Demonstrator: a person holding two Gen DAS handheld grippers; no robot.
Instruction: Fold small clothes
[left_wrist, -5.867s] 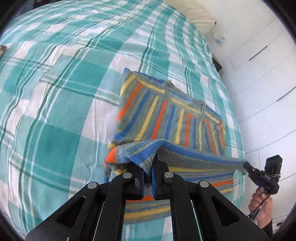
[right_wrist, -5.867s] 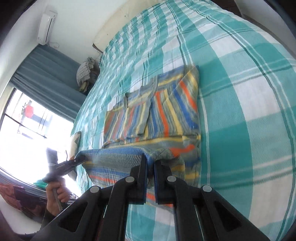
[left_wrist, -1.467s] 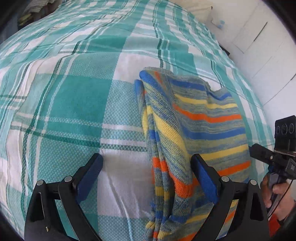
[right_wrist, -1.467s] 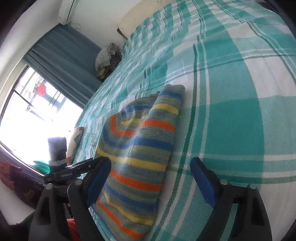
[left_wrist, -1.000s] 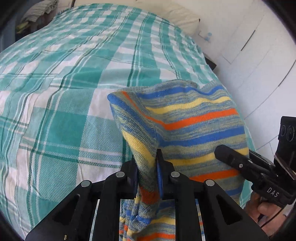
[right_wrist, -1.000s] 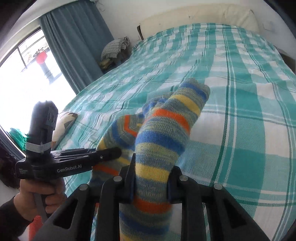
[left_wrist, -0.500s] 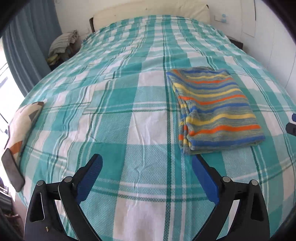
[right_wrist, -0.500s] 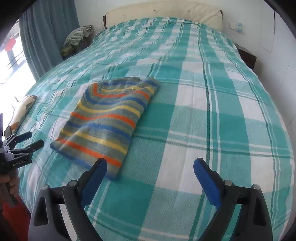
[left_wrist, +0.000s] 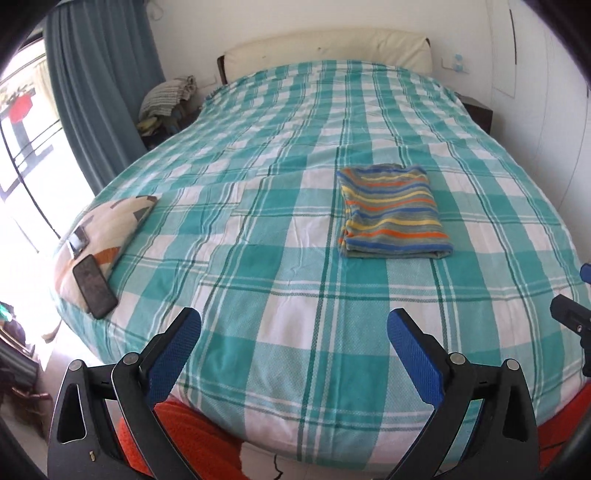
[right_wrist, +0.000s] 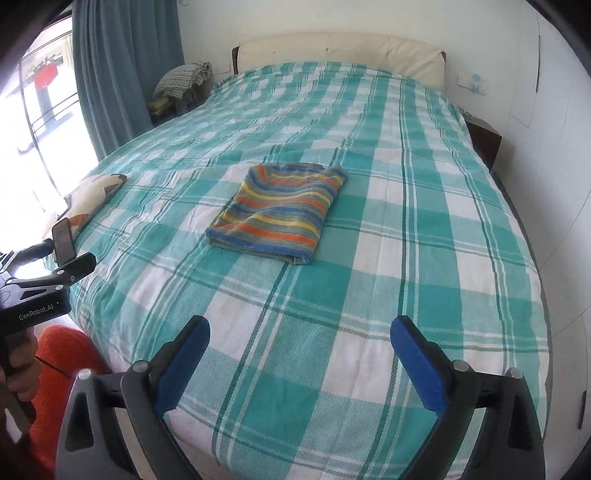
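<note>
A striped knit sweater (left_wrist: 393, 212), in blue, orange, yellow and grey, lies folded into a flat rectangle on the teal checked bed (left_wrist: 280, 266). It also shows in the right wrist view (right_wrist: 279, 210). My left gripper (left_wrist: 293, 341) is open and empty, held back over the bed's near edge, well short of the sweater. My right gripper (right_wrist: 299, 349) is open and empty too, over the near edge. The left gripper's body shows at the left of the right wrist view (right_wrist: 40, 295).
A patterned cushion (left_wrist: 99, 240) with a black phone (left_wrist: 94, 286) on it lies at the bed's left edge. A curtain (left_wrist: 103, 92) and window are at left, a clothes pile (left_wrist: 166, 98) by the headboard, a white wardrobe wall (left_wrist: 546, 110) at right.
Both grippers let go of the folded sweater, opened and pulled back from it toward the foot of the bed. The sweater lies flat and farther away in both views.
</note>
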